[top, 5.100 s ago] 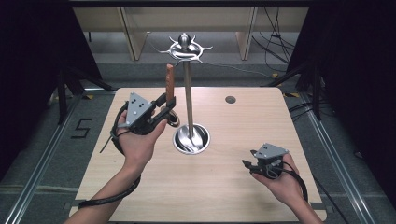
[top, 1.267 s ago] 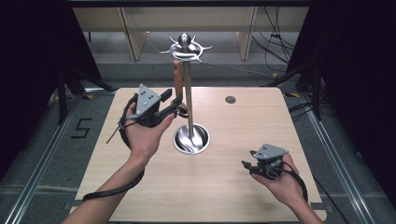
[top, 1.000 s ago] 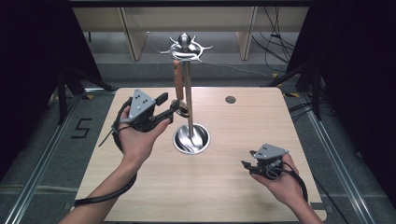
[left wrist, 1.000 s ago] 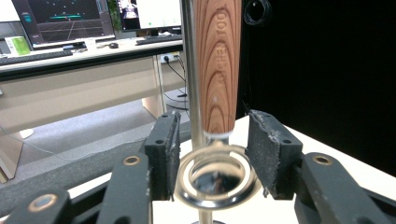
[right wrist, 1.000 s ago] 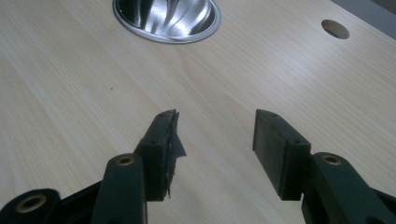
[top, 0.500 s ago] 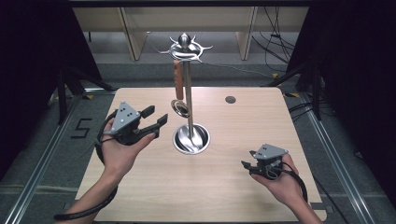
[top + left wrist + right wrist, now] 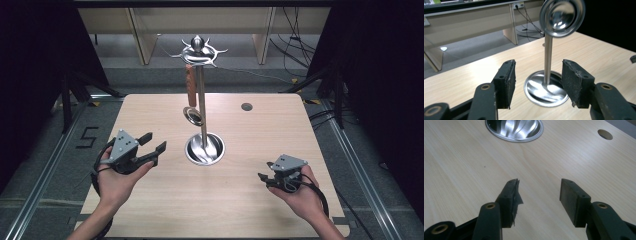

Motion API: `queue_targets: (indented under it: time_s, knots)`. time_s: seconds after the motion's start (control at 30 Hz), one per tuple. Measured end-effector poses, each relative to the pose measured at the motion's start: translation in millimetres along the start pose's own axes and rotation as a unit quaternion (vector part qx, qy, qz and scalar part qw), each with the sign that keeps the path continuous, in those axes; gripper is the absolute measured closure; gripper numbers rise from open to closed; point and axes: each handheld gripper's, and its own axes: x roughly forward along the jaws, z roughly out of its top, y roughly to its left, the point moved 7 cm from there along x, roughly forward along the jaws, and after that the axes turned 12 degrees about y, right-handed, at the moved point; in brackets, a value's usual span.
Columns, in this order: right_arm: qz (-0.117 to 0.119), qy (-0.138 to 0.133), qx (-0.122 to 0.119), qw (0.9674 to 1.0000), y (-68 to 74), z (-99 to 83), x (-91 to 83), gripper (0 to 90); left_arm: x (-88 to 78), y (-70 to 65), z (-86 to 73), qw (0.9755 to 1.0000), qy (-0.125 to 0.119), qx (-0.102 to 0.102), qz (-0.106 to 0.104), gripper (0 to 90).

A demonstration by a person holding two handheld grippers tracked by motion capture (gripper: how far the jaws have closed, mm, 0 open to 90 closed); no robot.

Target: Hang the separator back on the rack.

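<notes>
On my pale wood-grain bench [image 7: 150,210] stands one polished steel stand [image 7: 203,125] with a round dished base. One ladle [image 7: 190,90], brown-handled with a shiny round bowl, hangs from its top hooks. My left tongs [image 7: 153,145] and right tongs [image 7: 262,178] both gape wide, empty, well apart.
</notes>
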Motion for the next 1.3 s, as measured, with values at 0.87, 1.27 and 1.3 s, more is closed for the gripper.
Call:
queue_targets:
  time_s: [0.87,1.27,1.3]
  knots:
    - [0.003,0.003,-0.010,0.9999,-1.4,-0.4,3.8,49.6,16.0,54.1,-105.9,0.9926,0.098,-0.066,0.030,44.2]
    - [0.008,0.002,-0.006,0.9999,-4.0,-1.9,6.1,49.0,21.5,65.9,-117.8,0.9896,0.117,-0.084,-0.002,39.9]
    - [0.008,0.002,-0.006,0.9999,-4.0,-1.9,6.1,49.0,21.5,65.9,-117.8,0.9896,0.117,-0.084,-0.002,39.6]
